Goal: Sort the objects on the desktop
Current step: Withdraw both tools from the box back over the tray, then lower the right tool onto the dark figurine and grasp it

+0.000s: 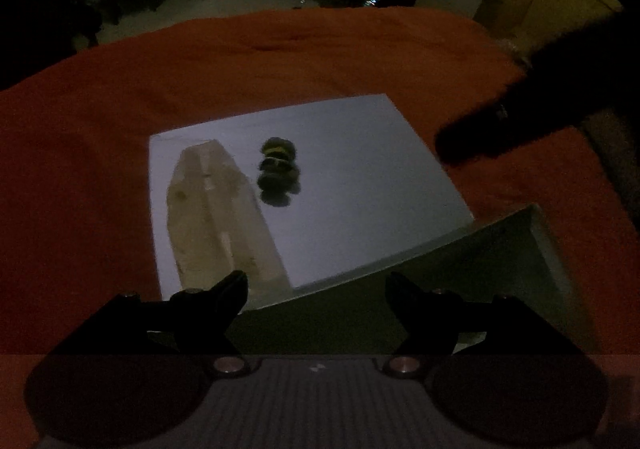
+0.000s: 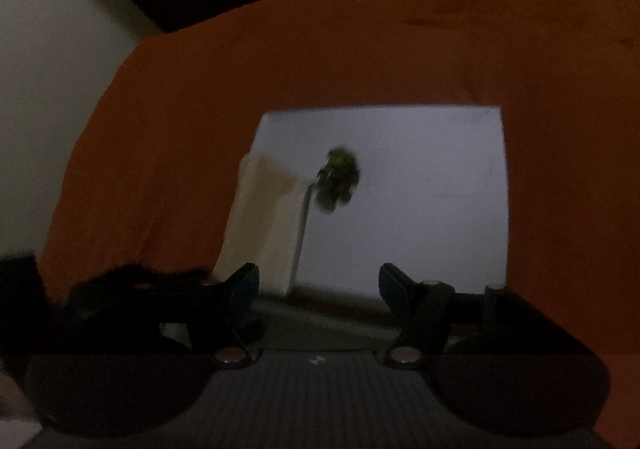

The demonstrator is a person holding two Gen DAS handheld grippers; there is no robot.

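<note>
Two black fingers (image 1: 224, 289) of angular, tapering shape are carried by the left gripper (image 1: 316, 285), each fixed on a black bracket by a small silver screw head. A grey ribbed body with two round silver bolts and two dark rounded discs is seen beneath them. The right gripper (image 2: 318, 281) is built alike, its fingers (image 2: 394, 285) showing a bluish tint. A dark, fuzzy-edged sleeve (image 1: 520, 109) is seen in the left wrist view.

2 wrist cams, both close & steeply downward over white sheet (image 1: 360, 169) (image 2: 420, 189) on orange cloth (image 1: 200, 69) (image 2: 320, 49).
</note>
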